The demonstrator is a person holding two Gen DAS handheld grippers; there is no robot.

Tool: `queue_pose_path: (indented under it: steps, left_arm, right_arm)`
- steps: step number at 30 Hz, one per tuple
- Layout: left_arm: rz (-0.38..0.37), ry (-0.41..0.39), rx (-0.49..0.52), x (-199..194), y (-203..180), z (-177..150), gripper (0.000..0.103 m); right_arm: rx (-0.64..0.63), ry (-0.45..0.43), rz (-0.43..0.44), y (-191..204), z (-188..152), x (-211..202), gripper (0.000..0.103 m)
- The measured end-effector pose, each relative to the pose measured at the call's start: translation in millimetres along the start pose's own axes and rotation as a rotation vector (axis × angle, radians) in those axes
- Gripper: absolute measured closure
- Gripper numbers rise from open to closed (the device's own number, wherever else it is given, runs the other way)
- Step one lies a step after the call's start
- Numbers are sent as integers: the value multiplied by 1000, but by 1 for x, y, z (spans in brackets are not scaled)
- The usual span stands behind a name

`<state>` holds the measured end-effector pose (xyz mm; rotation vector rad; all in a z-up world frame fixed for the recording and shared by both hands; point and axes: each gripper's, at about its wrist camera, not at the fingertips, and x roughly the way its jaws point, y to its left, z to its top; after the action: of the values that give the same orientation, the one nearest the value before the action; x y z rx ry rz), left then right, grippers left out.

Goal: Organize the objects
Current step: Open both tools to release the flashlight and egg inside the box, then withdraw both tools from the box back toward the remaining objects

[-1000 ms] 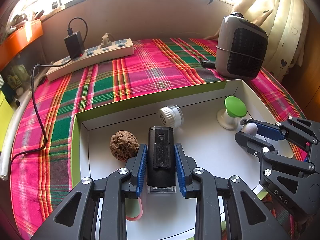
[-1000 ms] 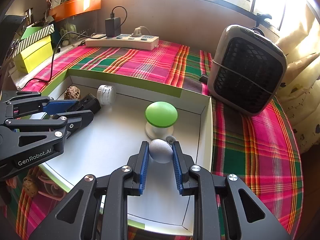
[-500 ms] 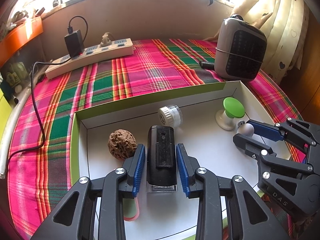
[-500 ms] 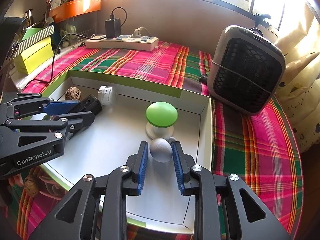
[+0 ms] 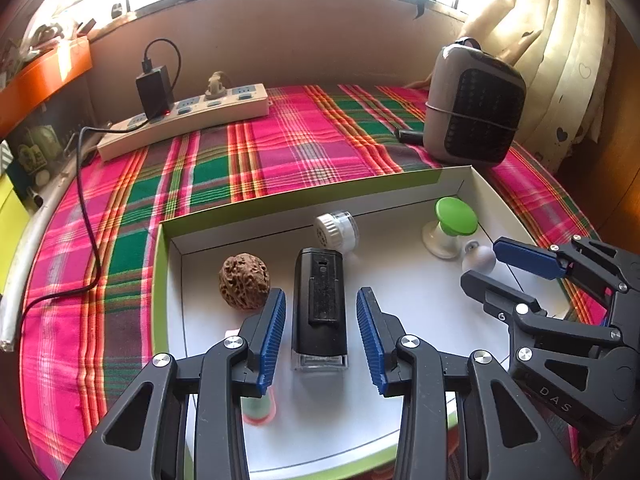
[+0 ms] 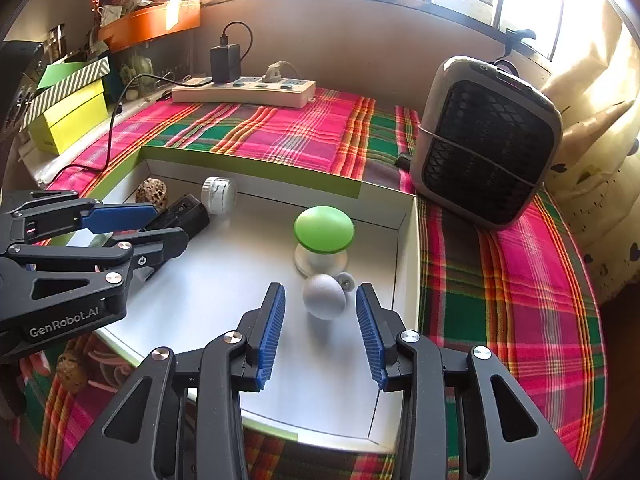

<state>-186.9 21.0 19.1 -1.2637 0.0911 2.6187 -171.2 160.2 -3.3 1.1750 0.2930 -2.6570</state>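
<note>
Black device [image 5: 319,300] and grey egg [image 6: 324,296]: lying in white tray [image 5: 400,400], just released. Left gripper [image 5: 321,334], right gripper [image 6: 321,330]: jaws opening, pads clear. Next: withdraw upward without nudging either.

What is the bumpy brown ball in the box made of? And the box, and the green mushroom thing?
Bumpy brown ball: looks like a real walnut shell, matte, deeply wrinkled and pitted.
Box: probably cardboard, with a smooth white inside, a green outside and folded seams at the corners.
Green mushroom thing: likely plastic, with a smooth, slightly shiny green cap on a white stem. Rubber cannot be ruled out.
</note>
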Motion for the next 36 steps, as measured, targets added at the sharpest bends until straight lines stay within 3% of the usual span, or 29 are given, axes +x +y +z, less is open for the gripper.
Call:
queue_pose_path:
  steps: [16,27,36]
  left_arm:
    - [29,-71,25,-44,-5,-15,68]
    - [5,-115,28,-73,-6,-31,67]
    - [-18,-106,-1,-85,8,-54,67]
  right_arm:
    - [47,-55,15,4,-8,-31,64]
    - [69,-84,16,13,-18,-58,63]
    - [104,-75,35,27,-37,-73,59]
